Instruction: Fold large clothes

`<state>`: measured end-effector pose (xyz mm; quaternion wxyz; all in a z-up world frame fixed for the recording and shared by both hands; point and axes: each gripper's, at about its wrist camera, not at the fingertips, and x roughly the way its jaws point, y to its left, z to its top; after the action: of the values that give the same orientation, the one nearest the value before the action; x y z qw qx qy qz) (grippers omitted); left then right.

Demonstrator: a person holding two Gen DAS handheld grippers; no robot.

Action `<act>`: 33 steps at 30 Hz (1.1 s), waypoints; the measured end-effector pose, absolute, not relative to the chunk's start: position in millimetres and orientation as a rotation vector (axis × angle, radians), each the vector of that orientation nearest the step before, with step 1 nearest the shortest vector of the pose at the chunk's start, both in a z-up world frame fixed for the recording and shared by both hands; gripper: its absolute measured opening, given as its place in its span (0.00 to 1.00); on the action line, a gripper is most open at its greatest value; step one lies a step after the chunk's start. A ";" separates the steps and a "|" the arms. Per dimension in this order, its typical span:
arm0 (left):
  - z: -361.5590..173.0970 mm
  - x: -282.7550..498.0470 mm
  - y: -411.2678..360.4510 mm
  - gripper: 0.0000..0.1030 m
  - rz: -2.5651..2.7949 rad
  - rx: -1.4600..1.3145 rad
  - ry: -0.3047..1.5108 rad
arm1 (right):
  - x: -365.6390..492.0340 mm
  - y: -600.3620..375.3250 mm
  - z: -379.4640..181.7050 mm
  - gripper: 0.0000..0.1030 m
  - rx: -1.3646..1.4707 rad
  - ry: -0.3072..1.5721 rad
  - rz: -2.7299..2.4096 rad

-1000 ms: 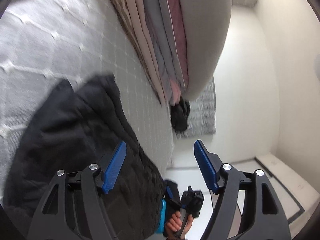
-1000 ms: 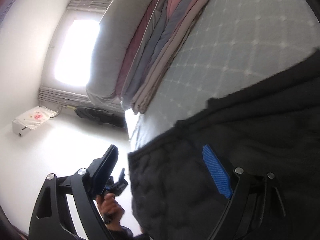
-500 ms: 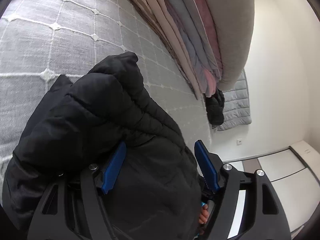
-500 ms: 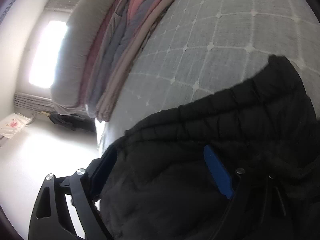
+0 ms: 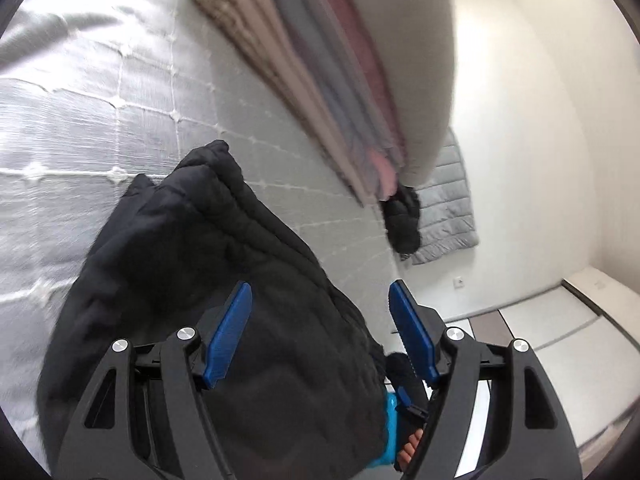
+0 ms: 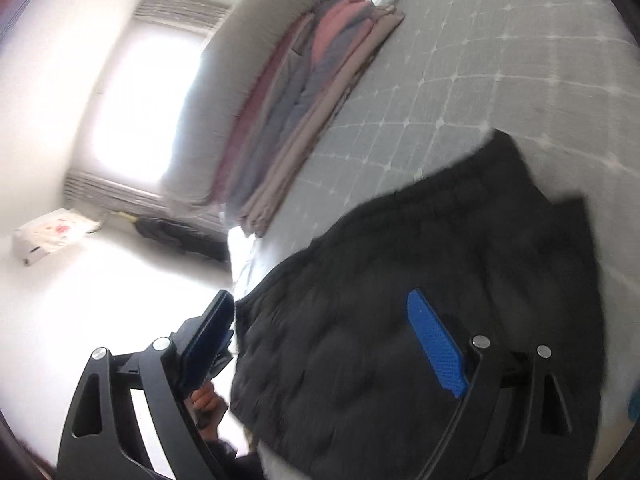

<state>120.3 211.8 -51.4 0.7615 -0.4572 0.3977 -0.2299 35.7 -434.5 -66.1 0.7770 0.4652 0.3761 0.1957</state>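
A black quilted jacket (image 5: 224, 264) lies folded on the grey quilted bed (image 5: 80, 128); it also shows in the right wrist view (image 6: 420, 280). My left gripper (image 5: 320, 332) is open and empty, held above the jacket's near edge. My right gripper (image 6: 324, 344) is open and empty, above the jacket's edge at the bedside. The other gripper and the hand holding it (image 5: 408, 444) show low in each view, and in the right wrist view (image 6: 204, 396).
A stack of folded clothes (image 5: 320, 76) in beige, grey and pink, topped by a pale bulky piece, lies further along the bed (image 6: 288, 92). A dark garment (image 5: 404, 224) and a grey quilt (image 5: 444, 212) hang off the bed's end. A bright window (image 6: 136, 92) and white floor lie beyond.
Both grippers have pulled back from the jacket, which they hovered close over half a second ago. Both views swung and are blurred. The jacket lies still.
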 end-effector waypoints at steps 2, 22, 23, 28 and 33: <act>-42.8 92.7 219.9 0.66 -0.529 -0.973 0.838 | 9.2 -439.7 -73.2 0.84 1.021 0.817 0.418; -54.5 -10.3 272.1 0.66 -0.492 -0.974 0.907 | -93.2 -455.3 -67.3 0.84 0.952 0.803 0.341; -57.8 -21.4 278.4 0.66 -0.484 -0.991 0.909 | -98.1 -453.3 -64.2 0.84 0.954 0.789 0.354; -86.9 -65.4 291.9 0.74 -0.436 -1.133 0.919 | -89.4 -410.0 -49.8 0.85 0.868 0.804 0.397; -115.4 -75.1 288.1 0.74 -0.376 -1.248 0.936 | -58.2 -338.6 -40.9 0.85 0.687 0.838 0.412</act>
<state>-75.1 288.1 -115.4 0.6949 -0.5592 0.4196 -0.1684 -58.2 -338.6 -40.9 0.8365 0.3246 0.3961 0.1947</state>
